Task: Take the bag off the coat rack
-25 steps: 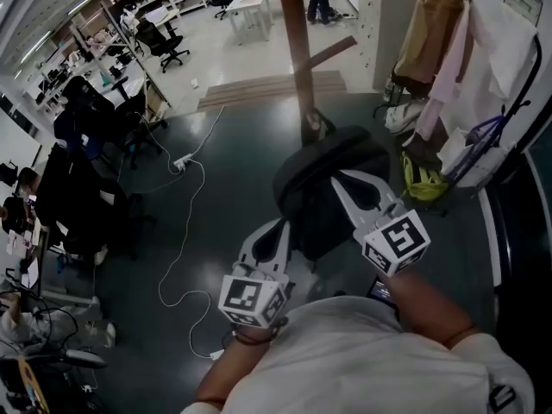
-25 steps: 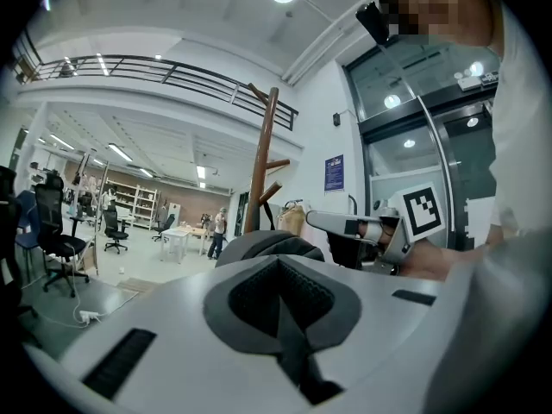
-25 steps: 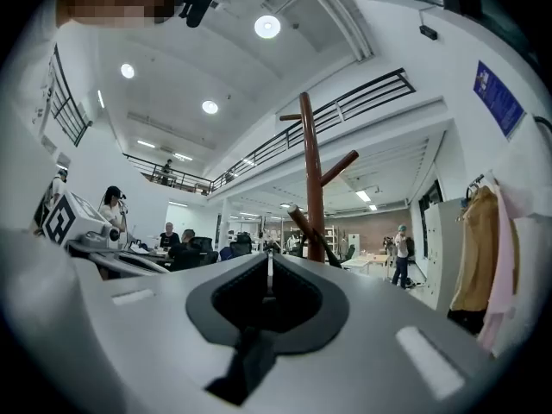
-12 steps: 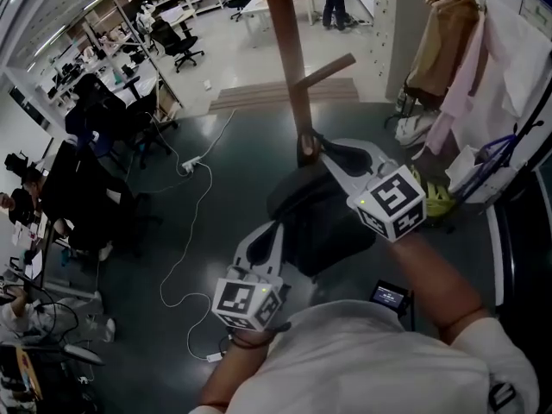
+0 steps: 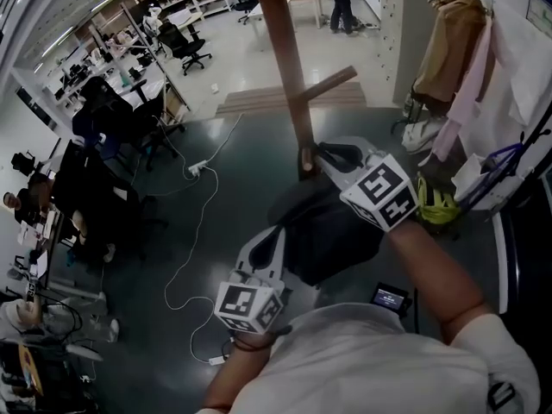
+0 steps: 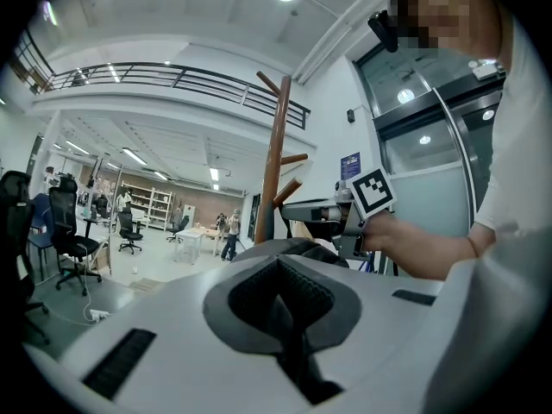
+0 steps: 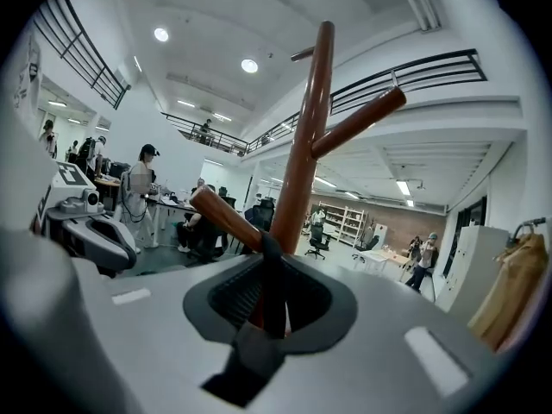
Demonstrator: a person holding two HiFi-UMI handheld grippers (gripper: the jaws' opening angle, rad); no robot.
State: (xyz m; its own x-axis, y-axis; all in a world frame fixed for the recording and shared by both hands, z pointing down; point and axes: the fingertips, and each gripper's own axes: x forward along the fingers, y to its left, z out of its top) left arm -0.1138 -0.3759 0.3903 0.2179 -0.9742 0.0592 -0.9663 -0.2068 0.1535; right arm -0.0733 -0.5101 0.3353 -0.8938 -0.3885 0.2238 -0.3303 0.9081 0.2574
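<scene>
The brown wooden coat rack [image 5: 285,67] stands ahead with slanted pegs [image 5: 332,83]. A black bag [image 5: 323,231] hangs low against its pole. My right gripper [image 5: 321,152] is raised to the pole. In the right gripper view it [image 7: 267,304] is shut on the bag's black strap [image 7: 270,261], which loops over a lower peg [image 7: 226,218]. My left gripper [image 5: 269,235] sits lower, at the bag's left side. In the left gripper view its jaws [image 6: 289,317] are shut with nothing clearly between them. The bag's top [image 6: 293,248] and the right gripper [image 6: 323,214] lie beyond.
Coats hang on a rail [image 5: 457,50] at the right, with a yellow-green helmet [image 5: 435,198] below them. A white cable [image 5: 194,231] and power strip [image 5: 198,166] lie on the dark floor. Office chairs [image 5: 185,46], desks and people fill the left and back.
My right gripper has risen from the bag's top toward the pole and now grips the strap at the peg. The left gripper has barely moved.
</scene>
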